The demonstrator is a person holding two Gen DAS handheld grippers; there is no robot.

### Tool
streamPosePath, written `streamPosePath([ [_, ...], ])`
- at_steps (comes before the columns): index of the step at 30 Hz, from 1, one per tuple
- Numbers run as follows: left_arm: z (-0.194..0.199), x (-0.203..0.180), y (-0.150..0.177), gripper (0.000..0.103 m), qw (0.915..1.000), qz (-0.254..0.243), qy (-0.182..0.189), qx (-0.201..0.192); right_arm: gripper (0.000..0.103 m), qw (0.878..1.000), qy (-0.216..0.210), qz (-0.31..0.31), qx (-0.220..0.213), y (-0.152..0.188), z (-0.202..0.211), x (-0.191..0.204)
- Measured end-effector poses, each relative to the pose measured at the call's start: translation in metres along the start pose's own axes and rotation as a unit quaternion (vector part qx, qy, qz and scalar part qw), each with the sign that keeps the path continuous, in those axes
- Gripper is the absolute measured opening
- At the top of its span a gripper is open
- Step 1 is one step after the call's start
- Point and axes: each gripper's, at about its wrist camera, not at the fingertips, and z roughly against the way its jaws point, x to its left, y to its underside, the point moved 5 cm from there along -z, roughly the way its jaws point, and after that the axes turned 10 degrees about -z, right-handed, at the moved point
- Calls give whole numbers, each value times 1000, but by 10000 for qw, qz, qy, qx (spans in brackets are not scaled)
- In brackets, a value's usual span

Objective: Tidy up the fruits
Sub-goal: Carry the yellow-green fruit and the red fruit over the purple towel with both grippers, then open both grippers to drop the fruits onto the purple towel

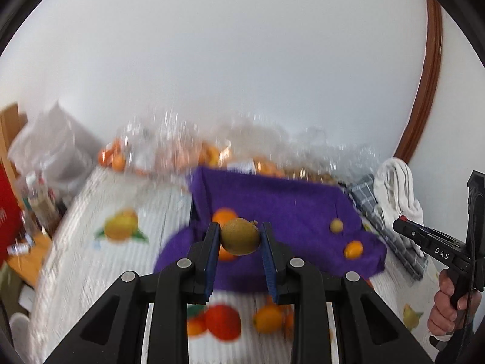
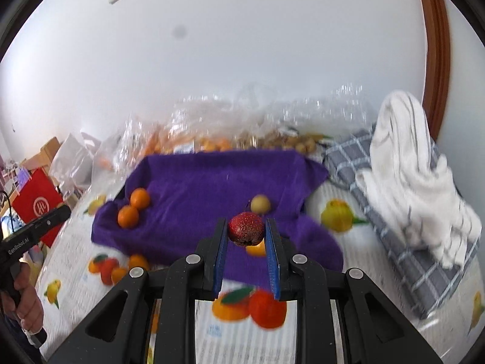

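Observation:
My left gripper is shut on a brown-green kiwi, held above the purple cloth. My right gripper is shut on a dark red speckled fruit over the same purple cloth. On the cloth lie two oranges at the left, a pale yellow-green round fruit near the middle, and a small orange fruit toward the right. A further orange shows behind the kiwi. The right gripper's body appears at the left wrist view's right edge.
The table wears a white covering printed with fruit pictures. Clear plastic bags of oranges and nuts crowd the back. A checked cloth and white towel lie at the right. A red bag stands at the left. A hand grips the left tool.

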Motion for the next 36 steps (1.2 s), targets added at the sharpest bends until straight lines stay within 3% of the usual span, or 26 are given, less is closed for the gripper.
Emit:
streamPosePath([
  [7, -36, -3, -52, 25, 9995, -195, -266, 10, 24, 9997, 237, -15, -30, -47, -32, -5],
  [13, -80, 0, -66, 25, 9990, -201, -378, 150, 24, 9995, 274, -166, 71, -62, -74, -15],
  [18, -127, 5, -61, 25, 9966, -247, -615, 499, 24, 9984, 402, -231, 330, -59, -116, -28],
  [23, -163, 9, -44, 25, 9943, -125, -510, 929, 24, 9964, 480, -368, 596, -53, -143, -38],
  [36, -185, 2, -20, 26, 9859, -383, -656, 1491, 24, 9921, 647, -297, 1036, -40, -165, -41],
])
